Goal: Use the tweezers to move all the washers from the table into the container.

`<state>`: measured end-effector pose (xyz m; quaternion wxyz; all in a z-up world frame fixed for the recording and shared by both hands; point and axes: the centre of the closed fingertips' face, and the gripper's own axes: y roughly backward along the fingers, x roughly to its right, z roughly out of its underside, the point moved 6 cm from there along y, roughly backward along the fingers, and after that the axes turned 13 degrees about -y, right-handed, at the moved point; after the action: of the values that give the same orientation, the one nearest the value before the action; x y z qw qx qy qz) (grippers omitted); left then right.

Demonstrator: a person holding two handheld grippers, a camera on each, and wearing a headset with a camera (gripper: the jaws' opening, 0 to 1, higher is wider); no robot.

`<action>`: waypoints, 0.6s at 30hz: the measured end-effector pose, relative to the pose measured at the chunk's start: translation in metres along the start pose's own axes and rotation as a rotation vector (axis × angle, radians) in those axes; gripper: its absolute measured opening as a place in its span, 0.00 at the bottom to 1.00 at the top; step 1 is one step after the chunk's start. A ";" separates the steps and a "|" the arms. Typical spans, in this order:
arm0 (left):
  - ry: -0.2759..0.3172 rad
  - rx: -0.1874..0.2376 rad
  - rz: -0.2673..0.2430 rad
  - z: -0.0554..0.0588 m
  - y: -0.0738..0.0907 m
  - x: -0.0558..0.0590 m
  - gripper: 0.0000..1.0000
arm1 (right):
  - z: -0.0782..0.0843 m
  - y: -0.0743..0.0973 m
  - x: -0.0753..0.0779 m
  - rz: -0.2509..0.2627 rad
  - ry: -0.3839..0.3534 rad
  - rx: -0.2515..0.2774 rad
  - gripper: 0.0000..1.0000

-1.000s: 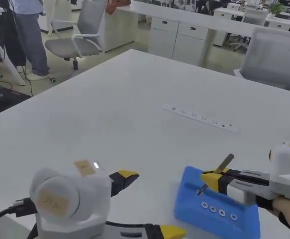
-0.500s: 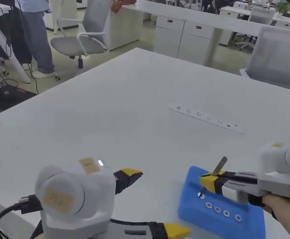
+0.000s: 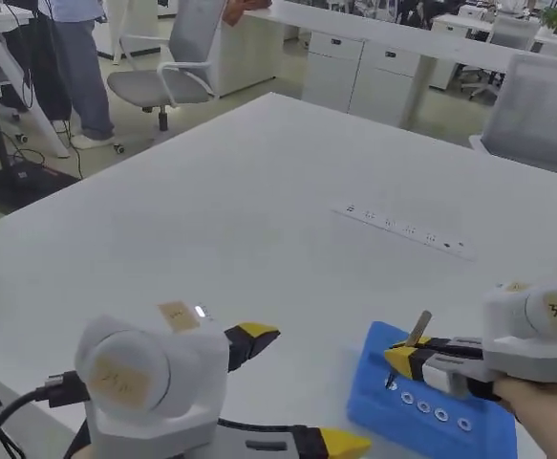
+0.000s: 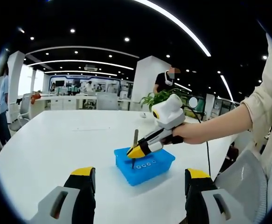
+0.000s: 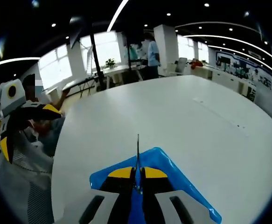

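Near the front edge of the white table [image 3: 259,191] a blue shallow plastic container [image 3: 375,359] is set, and four small silver washers [image 3: 423,406] are seen lying in a row on its floor. Thin metal tweezers [image 3: 416,330] are gripped by the right gripper [image 3: 399,359], whose yellow-tipped fingers are pressed together on them. The tweezers are held steeply, with the tips down inside the container at its left end, just beside the row of washers, and the upper end sticking up above the fingers. Whether a washer is pinched in the tips cannot be told. The left gripper [image 3: 305,387] is held over the table just left of the container, its fingers spread wide apart. A mark resembling "72" is made out on the right gripper's round white housing. The writing on the tan stickers [image 3: 175,318] on the left gripper is too blurred to be read. A long strip of sockets [image 3: 407,229] is let into the table farther back.
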<state>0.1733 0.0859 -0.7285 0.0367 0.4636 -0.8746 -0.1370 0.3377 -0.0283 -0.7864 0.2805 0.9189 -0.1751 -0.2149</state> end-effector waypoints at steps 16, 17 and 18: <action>0.000 0.000 0.002 0.000 0.000 0.000 0.79 | 0.008 -0.003 0.007 0.019 0.006 -0.010 0.03; 0.003 0.006 0.001 -0.001 0.000 0.000 0.79 | 0.008 -0.003 0.007 0.022 0.004 -0.007 0.03; 0.007 0.009 0.000 -0.001 0.000 -0.001 0.79 | 0.008 -0.003 0.007 0.025 0.005 -0.006 0.04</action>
<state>0.1737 0.0863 -0.7276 0.0374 0.4642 -0.8751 -0.1313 0.3403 -0.0323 -0.7959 0.2865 0.9163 -0.1852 -0.2097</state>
